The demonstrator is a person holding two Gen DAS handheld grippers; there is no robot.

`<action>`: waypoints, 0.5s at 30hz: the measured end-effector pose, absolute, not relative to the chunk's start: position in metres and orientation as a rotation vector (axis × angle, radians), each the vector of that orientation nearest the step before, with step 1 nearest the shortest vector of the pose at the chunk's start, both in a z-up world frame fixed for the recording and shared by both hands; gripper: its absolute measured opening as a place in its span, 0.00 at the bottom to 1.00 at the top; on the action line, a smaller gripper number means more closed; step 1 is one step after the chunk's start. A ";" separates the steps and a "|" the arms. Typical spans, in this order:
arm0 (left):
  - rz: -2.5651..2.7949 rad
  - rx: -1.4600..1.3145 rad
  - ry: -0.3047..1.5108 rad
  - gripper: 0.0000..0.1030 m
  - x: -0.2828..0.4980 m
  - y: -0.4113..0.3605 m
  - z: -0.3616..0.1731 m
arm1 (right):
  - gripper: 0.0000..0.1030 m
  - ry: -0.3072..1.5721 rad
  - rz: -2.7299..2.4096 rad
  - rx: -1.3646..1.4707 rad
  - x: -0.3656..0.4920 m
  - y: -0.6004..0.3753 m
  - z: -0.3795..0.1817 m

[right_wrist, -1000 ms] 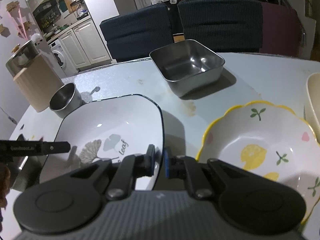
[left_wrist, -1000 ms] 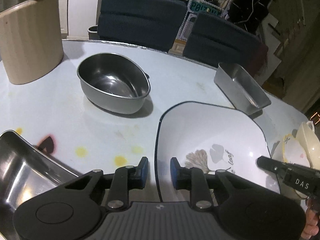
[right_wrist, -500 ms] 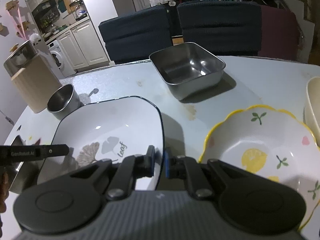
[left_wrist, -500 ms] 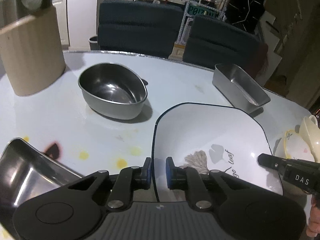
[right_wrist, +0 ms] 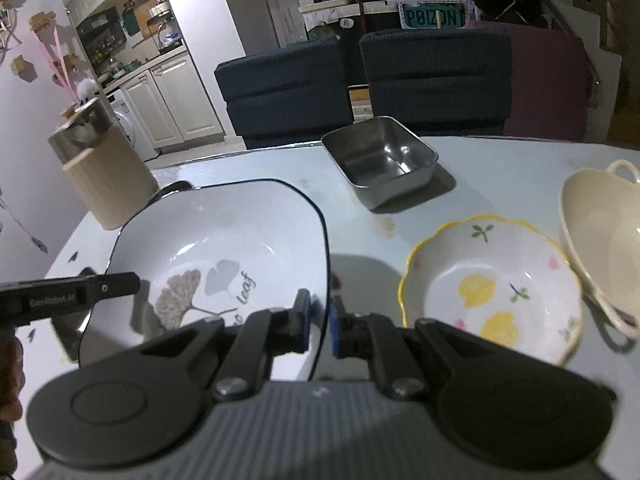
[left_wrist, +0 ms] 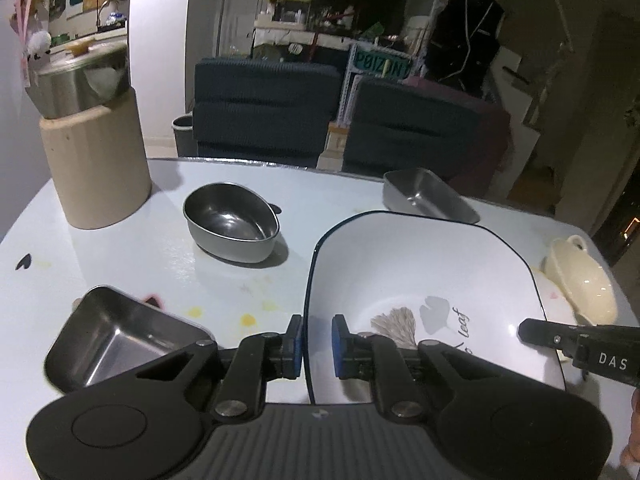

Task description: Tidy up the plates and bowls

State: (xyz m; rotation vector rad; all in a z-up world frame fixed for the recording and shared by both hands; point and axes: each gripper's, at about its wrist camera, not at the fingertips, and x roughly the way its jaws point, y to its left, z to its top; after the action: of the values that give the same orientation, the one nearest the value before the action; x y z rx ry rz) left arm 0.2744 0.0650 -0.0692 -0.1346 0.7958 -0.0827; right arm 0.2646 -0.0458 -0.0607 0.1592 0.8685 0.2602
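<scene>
Both jaws are clamped on opposite rims of a white square plate (left_wrist: 420,280): the left gripper (left_wrist: 314,344) on its left edge, the right gripper (right_wrist: 318,322) on its right edge. The plate is held above the table (left_wrist: 120,264). A round steel bowl (left_wrist: 232,222) is seen far left, a steel tray (right_wrist: 380,160) beyond, a flowered bowl (right_wrist: 492,284) and a cream dish (right_wrist: 600,224) to the right.
</scene>
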 end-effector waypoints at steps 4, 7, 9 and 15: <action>-0.102 -0.148 0.776 0.15 0.252 0.070 -0.059 | 0.11 0.861 0.281 0.173 0.241 -0.050 -0.047; -0.116 -0.146 0.773 0.15 0.238 0.072 -0.055 | 0.11 0.861 0.295 0.177 0.223 -0.050 -0.040; -0.124 -0.143 0.773 0.15 0.228 0.072 -0.056 | 0.11 0.861 0.297 0.176 0.211 -0.049 -0.037; -0.144 -0.119 0.810 0.15 0.203 0.077 -0.065 | 0.11 0.901 0.276 0.188 0.185 -0.043 -0.043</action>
State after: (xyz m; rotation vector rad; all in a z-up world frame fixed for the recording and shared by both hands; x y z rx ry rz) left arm 0.2028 0.0769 -0.0646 -0.1185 0.8099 -0.1444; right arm 0.1847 -0.0428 -0.0427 0.1877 0.9005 0.2757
